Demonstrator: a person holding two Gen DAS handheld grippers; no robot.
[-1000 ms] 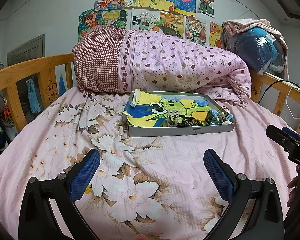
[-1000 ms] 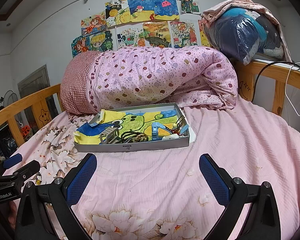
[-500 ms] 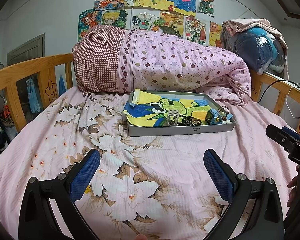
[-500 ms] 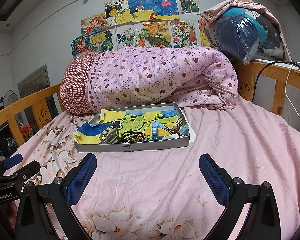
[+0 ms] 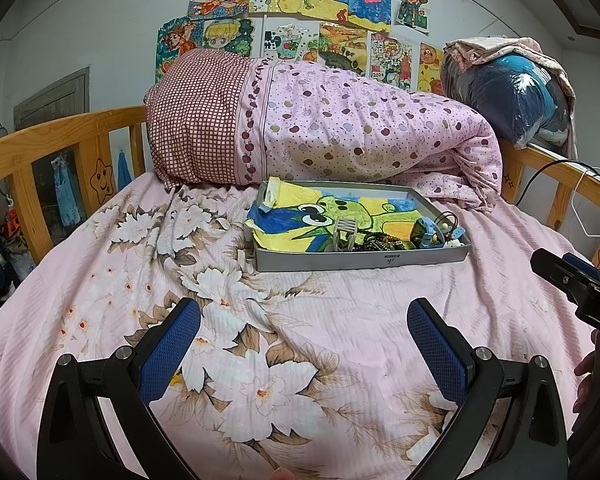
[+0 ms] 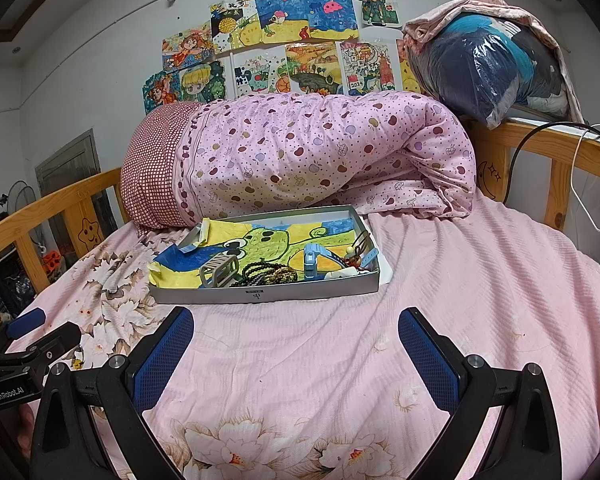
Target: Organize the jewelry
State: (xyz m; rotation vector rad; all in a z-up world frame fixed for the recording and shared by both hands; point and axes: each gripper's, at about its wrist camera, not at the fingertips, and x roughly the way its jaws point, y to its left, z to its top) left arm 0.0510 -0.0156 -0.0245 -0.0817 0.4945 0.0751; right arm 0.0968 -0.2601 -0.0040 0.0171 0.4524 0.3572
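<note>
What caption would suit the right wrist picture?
Open right claw hovers over a pink bed, facing a metal tray of jewelry.

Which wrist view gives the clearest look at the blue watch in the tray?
The right wrist view: the blue watch stands unobstructed near the tray's right end, face and strap visible. In the left wrist view the watch is smaller and crowded among beads and trinkets.

Grey tray (image 6: 300, 292) on bed, dark bead bracelets (image 6: 266, 272), blue watch (image 6: 314, 262) heaped at near edge
</note>
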